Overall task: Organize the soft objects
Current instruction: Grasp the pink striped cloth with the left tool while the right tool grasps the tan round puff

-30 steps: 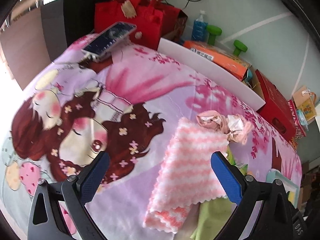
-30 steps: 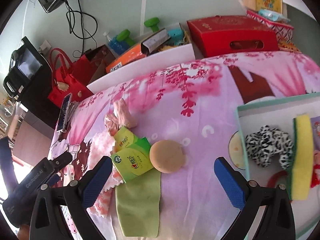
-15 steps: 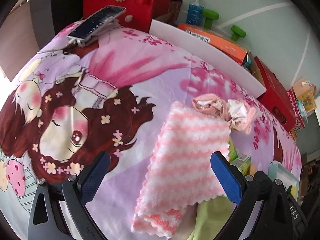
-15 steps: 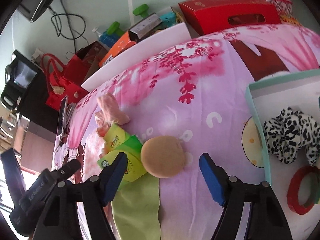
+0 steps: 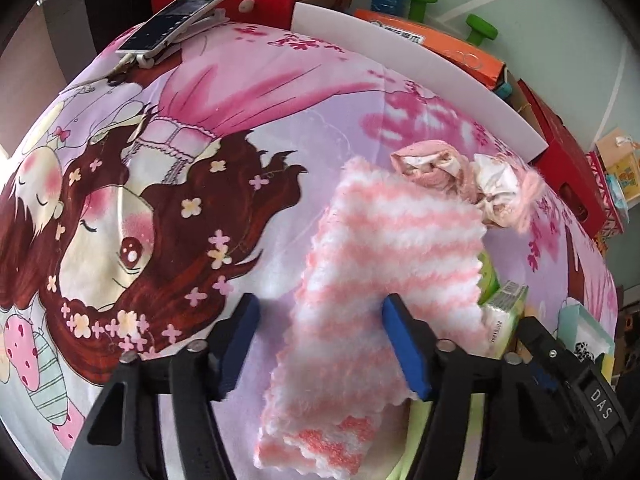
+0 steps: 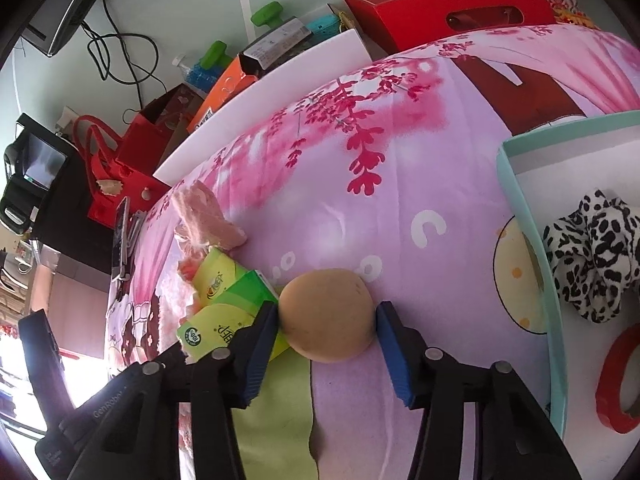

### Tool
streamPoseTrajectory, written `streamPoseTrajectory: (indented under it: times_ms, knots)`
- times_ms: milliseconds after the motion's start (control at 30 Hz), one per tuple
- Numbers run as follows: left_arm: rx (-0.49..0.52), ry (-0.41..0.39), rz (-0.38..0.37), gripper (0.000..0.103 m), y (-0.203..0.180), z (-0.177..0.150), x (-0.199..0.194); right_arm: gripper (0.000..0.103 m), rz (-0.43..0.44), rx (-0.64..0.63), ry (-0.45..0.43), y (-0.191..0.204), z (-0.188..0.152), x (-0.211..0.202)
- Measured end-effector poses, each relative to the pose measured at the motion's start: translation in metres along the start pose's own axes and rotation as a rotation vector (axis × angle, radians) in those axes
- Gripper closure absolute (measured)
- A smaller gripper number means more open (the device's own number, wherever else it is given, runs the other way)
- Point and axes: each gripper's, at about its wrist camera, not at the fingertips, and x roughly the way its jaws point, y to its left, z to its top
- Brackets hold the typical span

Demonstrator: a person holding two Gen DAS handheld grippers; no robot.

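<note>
A fluffy pink-and-white striped cloth [image 5: 392,256] lies on the cartoon bedsheet [image 5: 168,184]. My left gripper [image 5: 320,304] hangs low over its left edge, jaws closing. One pad rests on top of the cloth and the other stands over bare sheet, so nothing is pinched. In the right wrist view a round tan puff [image 6: 328,324] sits between the blue pads of my right gripper [image 6: 327,310]. Those jaws are closing too, and both pads touch the puff's sides. A crumpled pink fabric bundle [image 5: 460,176] lies just beyond the striped cloth.
Green tissue packs [image 6: 224,292] and a flat green cloth [image 6: 276,420] lie left of the puff. A teal-rimmed box [image 6: 520,208] on the right holds a leopard scrunchie [image 6: 592,256] and a red ring [image 6: 616,384]. A phone on a stand [image 5: 180,16] and a white board [image 5: 420,76] edge the bed.
Both grippers have dropped closer to the bed and narrowed their jaws. The right one has come down around the tan puff; the left one has settled over the striped cloth's edge.
</note>
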Motion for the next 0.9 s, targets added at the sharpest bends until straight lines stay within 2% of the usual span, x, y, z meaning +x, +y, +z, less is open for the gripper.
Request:
streamPoseTrajectory:
  times_ms: [100,267,333,500,900]
  knots:
    - [0.016,-0.003,-0.033,0.059,-0.004,-0.001,0.000,0.051,-0.004,-0.004,-0.001,0.001,0.000,0.000]
    - [0.048,-0.008,-0.029,0.071,-0.011,-0.001,0.002,0.051,-0.005,-0.001,-0.001,-0.002,-0.001,0.000]
    - [0.045,-0.017,-0.039,0.080,-0.012,-0.001,0.003,0.051,-0.011,-0.006,-0.001,-0.001,-0.002,0.000]
    - [0.025,-0.027,-0.066,0.087,-0.012,-0.001,0.004,0.051,-0.018,-0.012,-0.002,-0.001,-0.002,0.000]
    - [-0.018,-0.051,-0.123,0.091,-0.006,0.000,-0.007,0.053,-0.058,-0.054,-0.013,0.002,-0.002,-0.004]
